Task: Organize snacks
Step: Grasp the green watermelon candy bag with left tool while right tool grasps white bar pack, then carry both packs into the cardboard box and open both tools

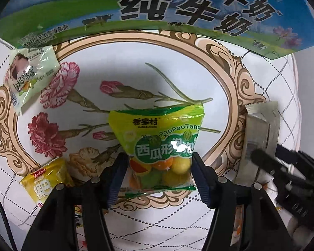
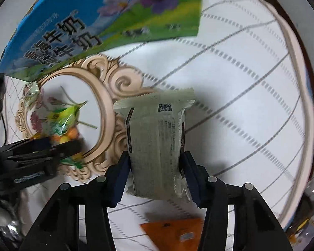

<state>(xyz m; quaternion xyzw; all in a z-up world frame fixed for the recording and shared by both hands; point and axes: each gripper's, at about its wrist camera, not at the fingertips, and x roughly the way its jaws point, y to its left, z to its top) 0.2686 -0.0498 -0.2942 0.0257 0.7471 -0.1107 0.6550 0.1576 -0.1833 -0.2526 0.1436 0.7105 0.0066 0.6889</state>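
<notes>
Light is bright and even, coming from above. Soft grey shadows lie on the tablecloth (image 1: 209, 79) beside the packets. White glare spot on the green candy bag (image 1: 157, 144). Strong fisheye bend w/ dark corners in both views. Right view has motion blur: dashed lines smear, milk box (image 2: 73, 31) text is soft. Left view is sharper.

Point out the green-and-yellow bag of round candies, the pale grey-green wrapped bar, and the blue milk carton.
Green-and-yellow candy bag (image 1: 159, 138), left wrist view, printed front.
Pale grey-green wrapped bar (image 2: 157, 146), right wrist view, back panel.
Blue milk carton (image 1: 198, 6), left wrist view, lettered side.
</notes>
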